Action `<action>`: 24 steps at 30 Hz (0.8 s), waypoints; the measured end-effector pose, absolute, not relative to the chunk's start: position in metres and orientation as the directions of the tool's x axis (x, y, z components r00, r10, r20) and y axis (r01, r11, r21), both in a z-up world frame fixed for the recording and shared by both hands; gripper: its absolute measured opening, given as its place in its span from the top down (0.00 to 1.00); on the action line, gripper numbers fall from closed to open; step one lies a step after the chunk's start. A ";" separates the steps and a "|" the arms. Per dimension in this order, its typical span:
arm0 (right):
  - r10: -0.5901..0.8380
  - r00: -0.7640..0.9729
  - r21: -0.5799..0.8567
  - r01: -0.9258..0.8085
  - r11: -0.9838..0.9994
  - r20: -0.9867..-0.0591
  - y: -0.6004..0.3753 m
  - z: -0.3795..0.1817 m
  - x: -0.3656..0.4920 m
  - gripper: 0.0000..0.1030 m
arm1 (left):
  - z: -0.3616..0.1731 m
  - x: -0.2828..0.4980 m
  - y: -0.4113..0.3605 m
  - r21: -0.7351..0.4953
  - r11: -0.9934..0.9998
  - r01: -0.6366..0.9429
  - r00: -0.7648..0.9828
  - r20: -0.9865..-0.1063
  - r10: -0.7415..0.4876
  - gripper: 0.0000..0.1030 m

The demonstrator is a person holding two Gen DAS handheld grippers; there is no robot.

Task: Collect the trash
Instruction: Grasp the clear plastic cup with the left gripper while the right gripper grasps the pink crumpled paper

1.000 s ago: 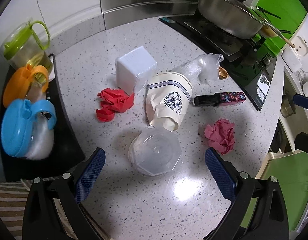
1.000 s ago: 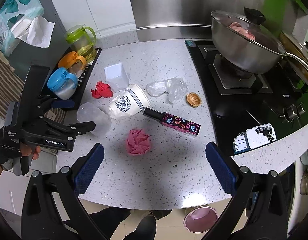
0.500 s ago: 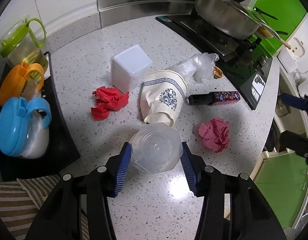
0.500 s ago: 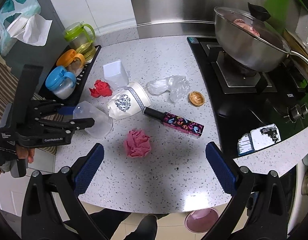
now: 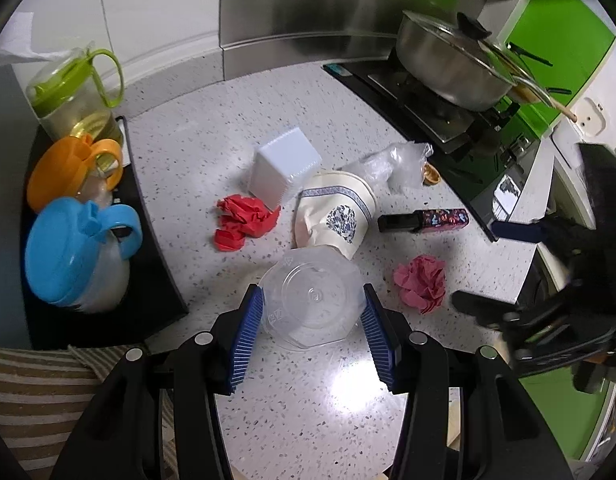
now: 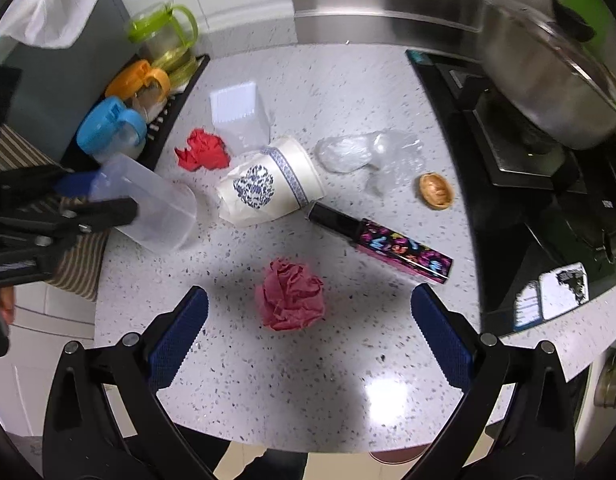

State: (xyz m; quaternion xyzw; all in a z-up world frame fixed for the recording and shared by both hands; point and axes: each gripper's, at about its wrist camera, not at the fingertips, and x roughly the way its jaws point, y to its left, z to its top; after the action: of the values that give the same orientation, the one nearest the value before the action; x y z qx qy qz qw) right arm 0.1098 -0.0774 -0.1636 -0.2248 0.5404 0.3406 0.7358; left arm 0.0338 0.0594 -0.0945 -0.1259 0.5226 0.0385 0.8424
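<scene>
In the left wrist view, the left gripper (image 5: 311, 320) occupies the lower centre of the frame; its blue pads are clamped on a clear plastic cup (image 5: 312, 298), gripped at both sides. In the right wrist view, the right gripper (image 6: 308, 340) at the bottom of the frame has its jaws wide apart with nothing between them, above a crumpled pink paper ball (image 6: 290, 300) that lies at centre frame on the speckled white countertop (image 6: 339, 380). Beyond the ball, toward mid-frame, lie a patterned dark tube (image 6: 381, 242), a paper cup (image 6: 268, 186) on its side, a crumpled red paper (image 6: 202, 152), a white square container (image 6: 240, 114), a clear plastic bag (image 6: 367, 152) and a small brown shell (image 6: 436, 191). At the left edge of the frame, a black tray (image 6: 176, 100) carries jugs with blue, orange and green lids. At upper right, a lidded steel pan (image 6: 547, 92) stands on a black hob. A steel backsplash and white wall panels close the far side of the frame.
</scene>
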 end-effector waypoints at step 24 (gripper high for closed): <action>0.168 0.126 0.007 -0.779 0.627 -0.978 -0.060 -0.206 0.108 0.65 | -0.092 0.021 0.065 -0.187 0.957 -0.220 0.462 -0.884 -0.066 0.52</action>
State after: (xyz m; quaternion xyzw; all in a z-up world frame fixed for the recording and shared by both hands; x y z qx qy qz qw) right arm 0.1075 -0.0595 -0.2058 -0.2687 0.5680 0.3379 0.7007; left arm 0.0212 0.0648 -0.0919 -0.1387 0.5165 0.0456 0.8438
